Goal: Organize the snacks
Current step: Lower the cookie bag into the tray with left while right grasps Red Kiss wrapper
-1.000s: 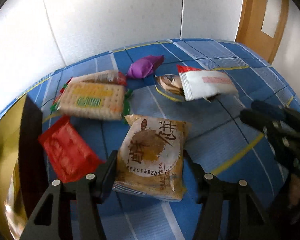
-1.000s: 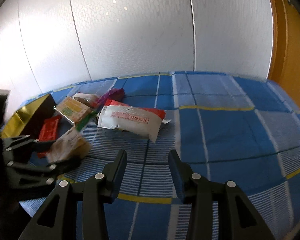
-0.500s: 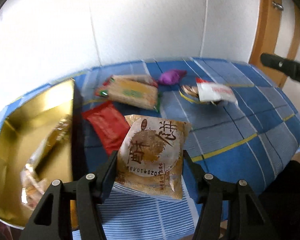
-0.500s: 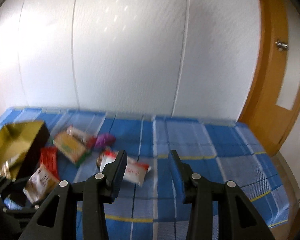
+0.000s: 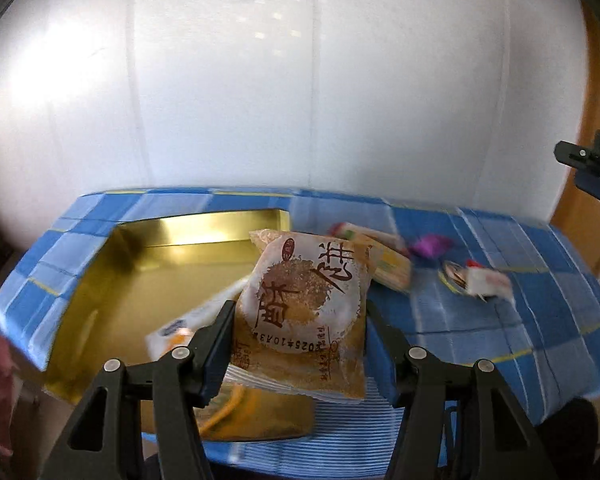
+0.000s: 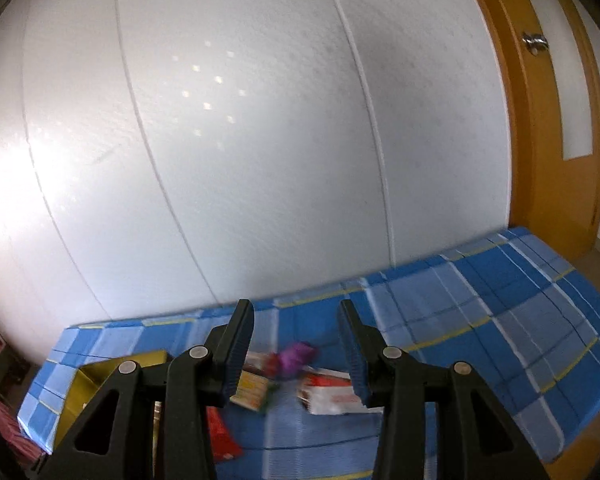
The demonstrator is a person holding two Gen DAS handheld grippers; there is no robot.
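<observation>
My left gripper (image 5: 300,320) is shut on a brown pastry packet (image 5: 304,308) and holds it in the air over the right part of an open gold tin (image 5: 160,272). A white and orange sachet (image 5: 196,320) lies inside the tin. In the right wrist view my right gripper (image 6: 295,316) hangs high above the table, open, with nothing between its fingers. It also shows at the right edge of the left wrist view as a black gripper (image 5: 588,168). The tin's corner (image 6: 84,384) appears at lower left there.
On the blue checked tablecloth (image 6: 480,344) lie a cracker pack (image 6: 252,390), a purple candy (image 6: 296,356), a white packet with a red end (image 6: 336,396) and a red packet (image 6: 220,436). A white wall stands behind; an orange door (image 6: 552,184) is at the right.
My left gripper lifted the pastry packet off the cloth and carried it left, over the gold tin. My right gripper rose well above the table, still open.
</observation>
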